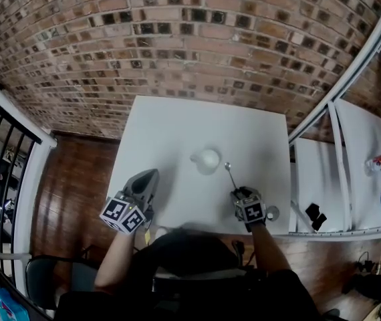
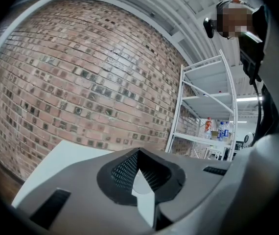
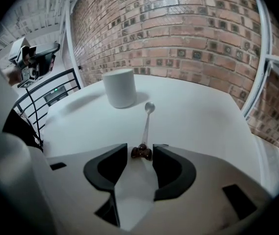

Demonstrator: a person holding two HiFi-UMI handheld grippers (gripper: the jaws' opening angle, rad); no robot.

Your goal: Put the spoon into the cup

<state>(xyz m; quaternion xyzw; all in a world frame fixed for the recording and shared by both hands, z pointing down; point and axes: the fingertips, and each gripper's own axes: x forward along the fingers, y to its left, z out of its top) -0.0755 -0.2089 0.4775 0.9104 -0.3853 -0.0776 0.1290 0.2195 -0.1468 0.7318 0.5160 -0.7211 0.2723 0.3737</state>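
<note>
The slim metal spoon (image 3: 146,124) lies on the white desk (image 3: 203,116), its brown handle end between the parted jaws of the right gripper (image 3: 140,147), shaft pointing ahead at the white cylindrical cup (image 3: 119,87); the left gripper (image 2: 138,153) idles closed.

Steep overhead, low oblique views; common cup (image 1: 208,160)

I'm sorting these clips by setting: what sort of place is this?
Likely a lab or studio room: bare white table by a brick wall, white metal shelving holding bottles.
</note>
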